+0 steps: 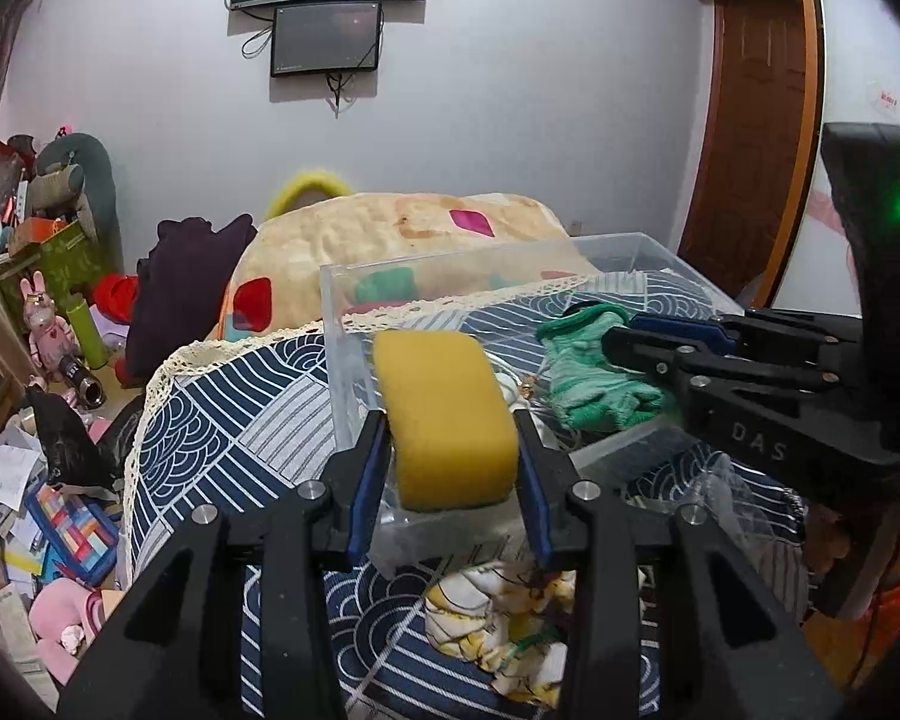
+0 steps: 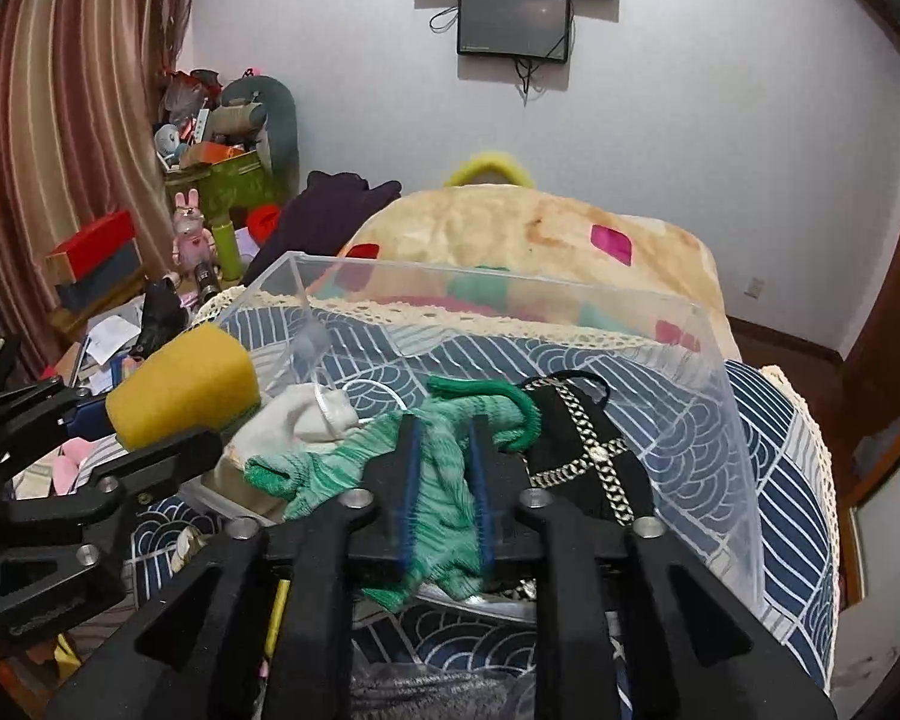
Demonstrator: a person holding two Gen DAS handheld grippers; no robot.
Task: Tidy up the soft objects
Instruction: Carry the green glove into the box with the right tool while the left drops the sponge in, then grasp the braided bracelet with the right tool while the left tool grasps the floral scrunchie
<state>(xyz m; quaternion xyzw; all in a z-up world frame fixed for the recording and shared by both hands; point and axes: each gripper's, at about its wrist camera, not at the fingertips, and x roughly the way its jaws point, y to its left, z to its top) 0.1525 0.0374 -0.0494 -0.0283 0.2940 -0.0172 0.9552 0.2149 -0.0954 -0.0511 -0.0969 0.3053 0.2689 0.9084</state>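
Observation:
My left gripper (image 1: 450, 420) is shut on a yellow sponge (image 1: 444, 414) and holds it above the near wall of a clear plastic bin (image 1: 390, 276). It also shows at the left of the right wrist view (image 2: 168, 414) with the sponge (image 2: 186, 384). My right gripper (image 2: 444, 420) is shut on a green knit glove (image 2: 438, 480) over the bin (image 2: 720, 372); the glove (image 1: 594, 372) hangs from it in the left wrist view (image 1: 615, 336). A white cloth (image 2: 306, 414) and a black item with a chain (image 2: 588, 450) lie in the bin.
The bin sits on a blue patterned cover with a lace edge (image 1: 210, 396). A cream quilt (image 1: 402, 222) lies behind it. A yellow-patterned cloth (image 1: 498, 618) lies in front. Toys, boxes and papers crowd the floor at left (image 1: 42, 360). A door (image 1: 750, 120) is at right.

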